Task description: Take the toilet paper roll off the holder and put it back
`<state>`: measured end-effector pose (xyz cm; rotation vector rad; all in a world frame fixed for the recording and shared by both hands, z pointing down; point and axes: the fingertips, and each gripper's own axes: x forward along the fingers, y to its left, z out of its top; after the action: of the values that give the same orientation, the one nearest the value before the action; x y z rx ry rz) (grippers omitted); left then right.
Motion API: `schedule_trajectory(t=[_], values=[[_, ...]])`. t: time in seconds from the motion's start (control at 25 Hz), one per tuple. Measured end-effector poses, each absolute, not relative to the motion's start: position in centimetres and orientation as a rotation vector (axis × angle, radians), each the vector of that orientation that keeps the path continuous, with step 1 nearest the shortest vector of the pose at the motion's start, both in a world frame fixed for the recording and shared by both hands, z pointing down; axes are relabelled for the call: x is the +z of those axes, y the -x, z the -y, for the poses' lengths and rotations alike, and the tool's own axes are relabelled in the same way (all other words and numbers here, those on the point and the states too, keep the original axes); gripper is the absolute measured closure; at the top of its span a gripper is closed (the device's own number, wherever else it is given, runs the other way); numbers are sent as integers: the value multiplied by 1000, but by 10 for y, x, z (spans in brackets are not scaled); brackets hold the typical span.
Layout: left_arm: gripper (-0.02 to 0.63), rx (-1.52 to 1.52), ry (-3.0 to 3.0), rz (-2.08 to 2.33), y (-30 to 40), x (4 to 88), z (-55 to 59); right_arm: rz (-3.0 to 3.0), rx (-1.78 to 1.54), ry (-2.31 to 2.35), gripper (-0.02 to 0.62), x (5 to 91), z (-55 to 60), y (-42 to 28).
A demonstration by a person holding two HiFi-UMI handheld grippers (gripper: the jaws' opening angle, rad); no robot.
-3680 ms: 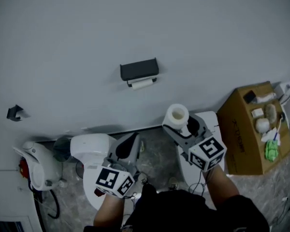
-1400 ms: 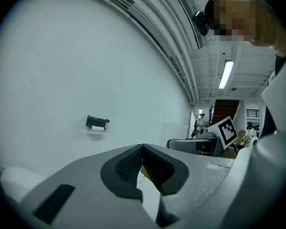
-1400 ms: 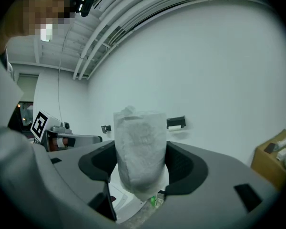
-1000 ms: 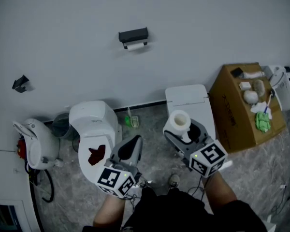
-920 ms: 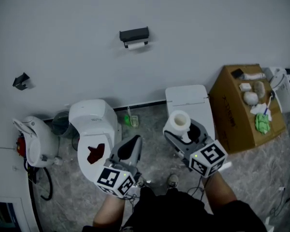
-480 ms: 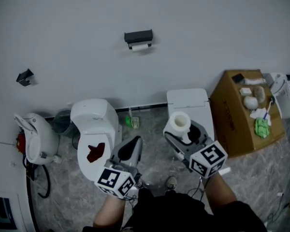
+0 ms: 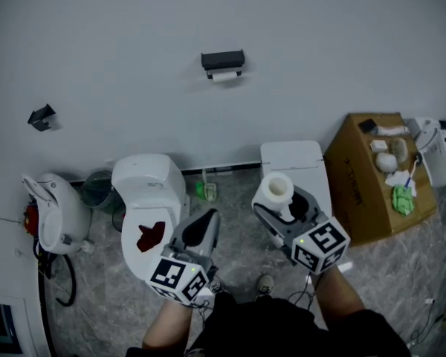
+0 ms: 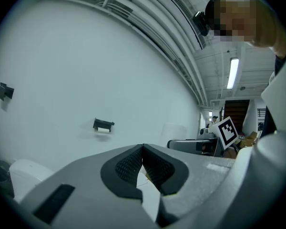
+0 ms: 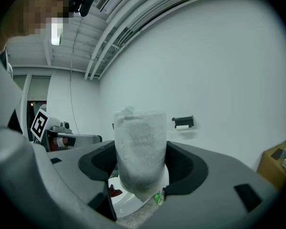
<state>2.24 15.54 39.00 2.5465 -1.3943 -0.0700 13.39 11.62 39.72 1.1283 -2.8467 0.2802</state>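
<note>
Here, one toilet paper roll (image 7: 273,190) sits pinched in the fingers of the right gripper (image 7: 279,201), lower centre; the left gripper (image 7: 207,218) has its fingers pressed together, empty. One black holder (image 7: 223,59), upper centre on the white wall (image 7: 134,36); one cardboard box (image 7: 364,177) on grey floor (image 7: 236,195)

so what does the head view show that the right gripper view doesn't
Only the head view: the small black bracket on the wall at left, the white rounded unit at far left, and the marker cube of the right hand-held gripper.
Only the right gripper view: the ceiling beams with a lit lamp, and the pads pressing both sides of the toilet paper roll.
Both: that roll held in the right hand-held gripper, the black holder on the wall, and the cardboard box.
</note>
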Motion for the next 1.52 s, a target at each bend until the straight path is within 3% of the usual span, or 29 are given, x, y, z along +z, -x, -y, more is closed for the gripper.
schedule_trajectory(t=[0.96,1.52], values=[[601,-96,-2626,1281,128,391,-112,2781,255,-1243,295,391,-83,14],[601,-78,-2562,1302,99,400,-35,2811,313,-1176,295,400,1,-8]])
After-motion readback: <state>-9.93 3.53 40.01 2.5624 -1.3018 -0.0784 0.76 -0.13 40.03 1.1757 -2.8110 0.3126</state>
